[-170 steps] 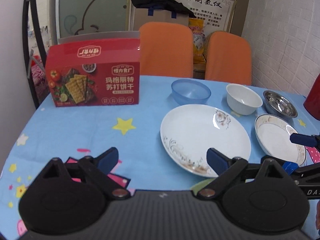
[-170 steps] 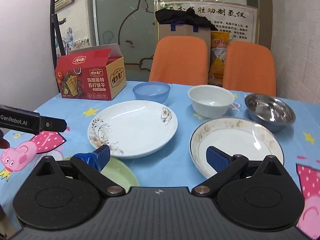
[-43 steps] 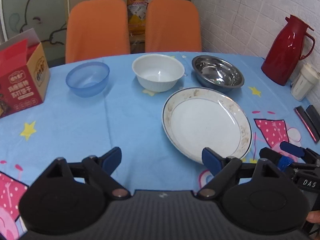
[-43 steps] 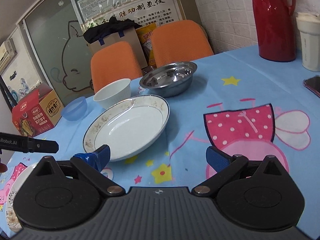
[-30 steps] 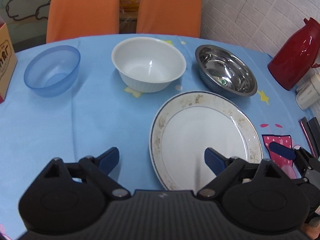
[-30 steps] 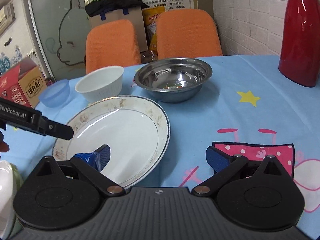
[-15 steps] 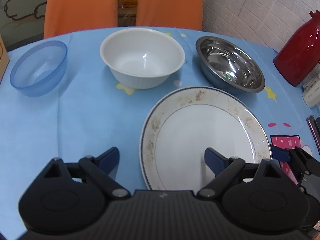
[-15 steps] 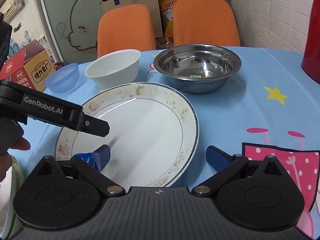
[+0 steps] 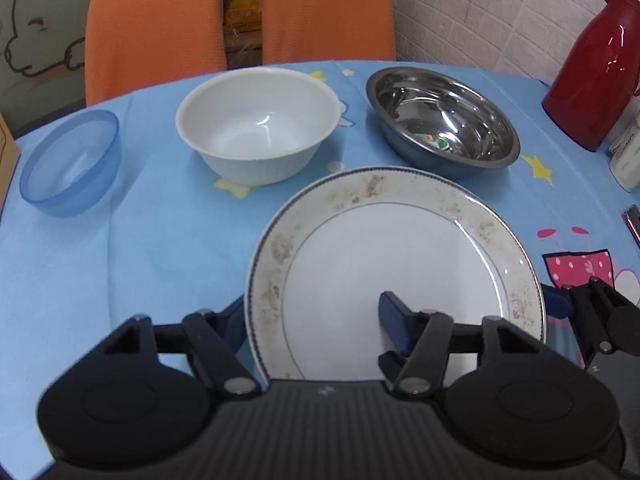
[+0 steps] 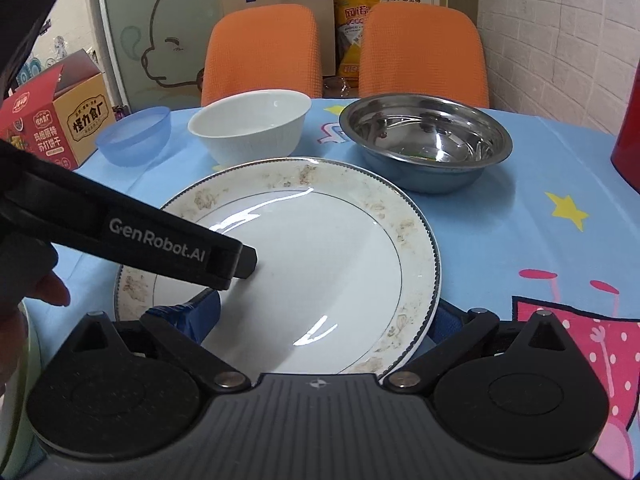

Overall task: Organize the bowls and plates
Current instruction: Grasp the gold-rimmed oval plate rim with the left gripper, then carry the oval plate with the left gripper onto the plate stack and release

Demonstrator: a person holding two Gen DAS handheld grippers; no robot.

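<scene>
Left wrist view: the left gripper [image 9: 316,322] straddles the near rim of the rimmed plate [image 9: 394,268] at lower centre, jaws apart, not clamped. White bowl [image 9: 258,122], steel bowl [image 9: 442,118] and blue bowl [image 9: 72,162] sit unstacked across the top, so most sorting seems left.

Right wrist view: the right gripper [image 10: 324,326], jaws apart, straddles the plate's other edge. Blue cartoon tablecloth [image 10: 520,216]; orange chairs [image 10: 262,50] behind.

Both grippers have moved in on the plate [image 9: 394,264] with the speckled rim. Before, they were back from it. Now the left gripper [image 9: 316,322] has one finger on each side of the plate's left edge, and the right gripper [image 10: 326,318] sits the same way around its right edge.
</scene>
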